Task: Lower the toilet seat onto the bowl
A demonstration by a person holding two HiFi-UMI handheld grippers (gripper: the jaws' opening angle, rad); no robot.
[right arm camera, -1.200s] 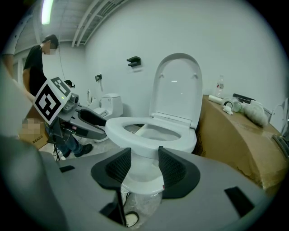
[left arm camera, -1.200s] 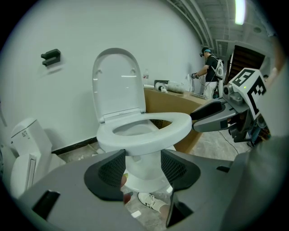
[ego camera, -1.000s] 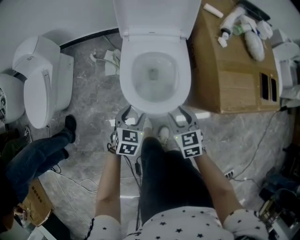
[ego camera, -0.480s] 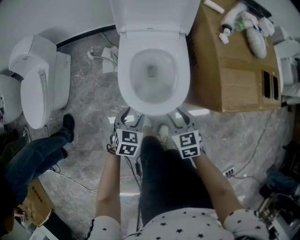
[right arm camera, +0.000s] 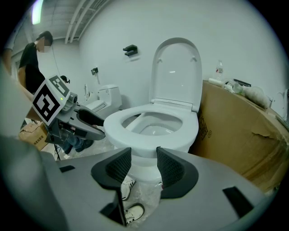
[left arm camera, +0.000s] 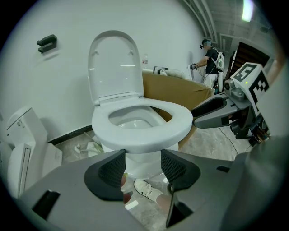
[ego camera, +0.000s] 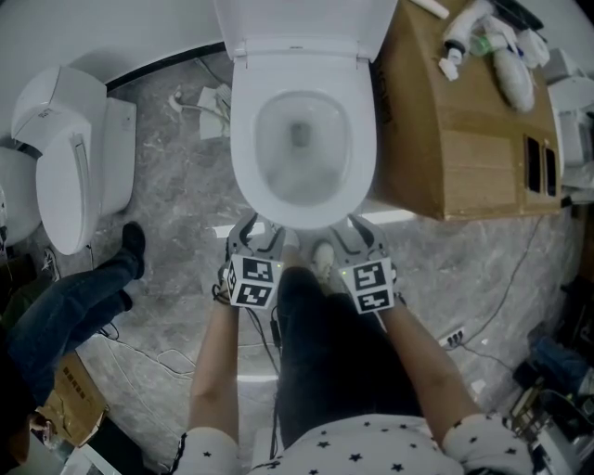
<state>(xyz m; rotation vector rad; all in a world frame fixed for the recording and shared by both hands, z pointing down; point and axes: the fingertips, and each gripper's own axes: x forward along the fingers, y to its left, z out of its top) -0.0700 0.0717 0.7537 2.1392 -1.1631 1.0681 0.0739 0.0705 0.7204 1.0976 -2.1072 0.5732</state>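
Note:
A white toilet stands in front of me. Its ring seat [ego camera: 247, 158] [left arm camera: 177, 118] [right arm camera: 192, 131] lies flat on the bowl, and the lid [ego camera: 306, 23] [left arm camera: 113, 63] [right arm camera: 177, 72] stands upright against the wall. My left gripper [ego camera: 261, 232] [left arm camera: 142, 155] is open just short of the bowl's front left, nothing between its pads. My right gripper [ego camera: 355, 232] [right arm camera: 143, 153] is open too, at the front right, also holding nothing. Neither touches the toilet. Each gripper shows in the other's view: the right gripper [left arm camera: 212, 110] and the left gripper [right arm camera: 86, 122].
A big cardboard box [ego camera: 455, 139] stands close against the toilet's right side, with bottles [ego camera: 497, 60] on top. A second toilet [ego camera: 74, 167] lies at the left. Another person's leg and shoe [ego camera: 93, 278] are at the left, and cables [ego camera: 483, 343] run over the grey floor.
The head view has drifted a little, so the toilet sits slightly higher in the picture. Both grippers stay open in the same place by the bowl's front.

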